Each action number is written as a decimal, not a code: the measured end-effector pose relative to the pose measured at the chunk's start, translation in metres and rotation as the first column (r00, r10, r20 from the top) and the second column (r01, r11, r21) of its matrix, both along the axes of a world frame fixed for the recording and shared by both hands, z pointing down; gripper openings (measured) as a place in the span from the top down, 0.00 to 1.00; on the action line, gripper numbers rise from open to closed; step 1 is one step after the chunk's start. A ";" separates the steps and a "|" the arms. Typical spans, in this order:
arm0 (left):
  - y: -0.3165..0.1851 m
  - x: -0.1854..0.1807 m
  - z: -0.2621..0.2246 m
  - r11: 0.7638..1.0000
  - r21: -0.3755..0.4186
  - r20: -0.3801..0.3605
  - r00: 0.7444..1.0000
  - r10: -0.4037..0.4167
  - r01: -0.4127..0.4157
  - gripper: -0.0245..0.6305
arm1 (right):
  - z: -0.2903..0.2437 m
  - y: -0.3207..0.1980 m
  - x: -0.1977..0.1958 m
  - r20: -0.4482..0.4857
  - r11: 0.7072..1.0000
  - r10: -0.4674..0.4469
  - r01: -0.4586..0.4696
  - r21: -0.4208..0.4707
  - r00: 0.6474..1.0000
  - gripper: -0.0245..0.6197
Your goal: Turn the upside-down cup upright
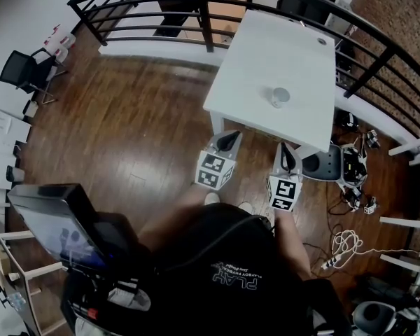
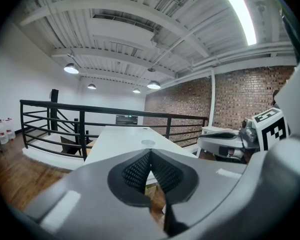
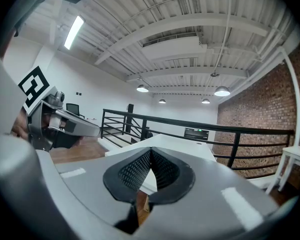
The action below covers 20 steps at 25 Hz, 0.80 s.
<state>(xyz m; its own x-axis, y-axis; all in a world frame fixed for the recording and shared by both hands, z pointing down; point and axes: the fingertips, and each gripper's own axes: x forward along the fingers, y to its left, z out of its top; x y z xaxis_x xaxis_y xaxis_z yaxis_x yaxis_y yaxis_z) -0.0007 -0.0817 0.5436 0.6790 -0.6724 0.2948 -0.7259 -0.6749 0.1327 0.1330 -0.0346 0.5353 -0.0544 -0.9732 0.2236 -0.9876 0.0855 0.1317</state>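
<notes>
A small clear cup (image 1: 280, 96) stands on the white table (image 1: 266, 54), near its front right part; in the left gripper view the cup (image 2: 148, 142) shows as a pale disc just above the jaws. Both grippers hang short of the table's front edge, over the wooden floor. My left gripper (image 1: 229, 138) is shut and empty, its ribbed pads meeting (image 2: 150, 153). My right gripper (image 1: 285, 148) is shut as well, with nothing between its pads (image 3: 150, 151). Each gripper sees the other at its side: the right gripper (image 2: 230, 143) and the left gripper (image 3: 60, 120).
A black metal railing (image 1: 196, 12) runs behind and to the right of the table. A grey office chair (image 1: 320, 165) stands at the table's front right corner, with cables (image 1: 346, 243) on the floor beyond. A black chair (image 1: 21, 68) is far left, a dark screen (image 1: 52, 222) lower left.
</notes>
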 end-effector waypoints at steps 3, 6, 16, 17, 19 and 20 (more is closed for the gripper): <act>-0.002 -0.001 0.001 1.000 -0.002 0.003 1.000 -0.001 0.001 0.97 | 0.001 -0.002 -0.001 0.001 1.000 -0.002 0.002 -0.001 1.000 0.94; -0.002 -0.002 0.002 1.000 -0.003 0.006 1.000 -0.003 0.003 0.97 | 0.000 -0.003 -0.003 0.002 1.000 -0.008 0.008 0.008 1.000 0.94; -0.008 0.001 0.005 1.000 -0.007 0.008 1.000 -0.002 0.002 0.97 | 0.003 -0.009 -0.002 -0.003 1.000 -0.013 0.013 -0.002 1.000 0.94; -0.009 0.002 0.006 1.000 -0.008 0.009 1.000 -0.001 0.001 0.97 | 0.003 -0.010 -0.002 -0.003 1.000 -0.014 0.014 0.001 1.000 0.94; -0.010 0.004 0.006 1.000 -0.008 0.008 1.000 0.000 0.000 0.97 | 0.004 -0.011 0.000 -0.003 1.000 -0.010 0.010 -0.005 1.000 0.94; -0.012 0.005 0.006 1.000 -0.007 0.008 1.000 0.001 -0.001 0.97 | 0.006 -0.011 0.002 -0.005 1.000 -0.005 0.004 -0.018 1.000 0.94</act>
<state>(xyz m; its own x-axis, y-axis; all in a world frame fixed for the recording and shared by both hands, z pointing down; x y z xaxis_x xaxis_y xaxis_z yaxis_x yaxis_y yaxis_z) 0.0041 -0.0934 0.5495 0.6772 -0.6697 0.3048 -0.7264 -0.6745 0.1319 0.1345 -0.0459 0.5412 -0.0576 -0.9688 0.2412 -0.9865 0.0923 0.1351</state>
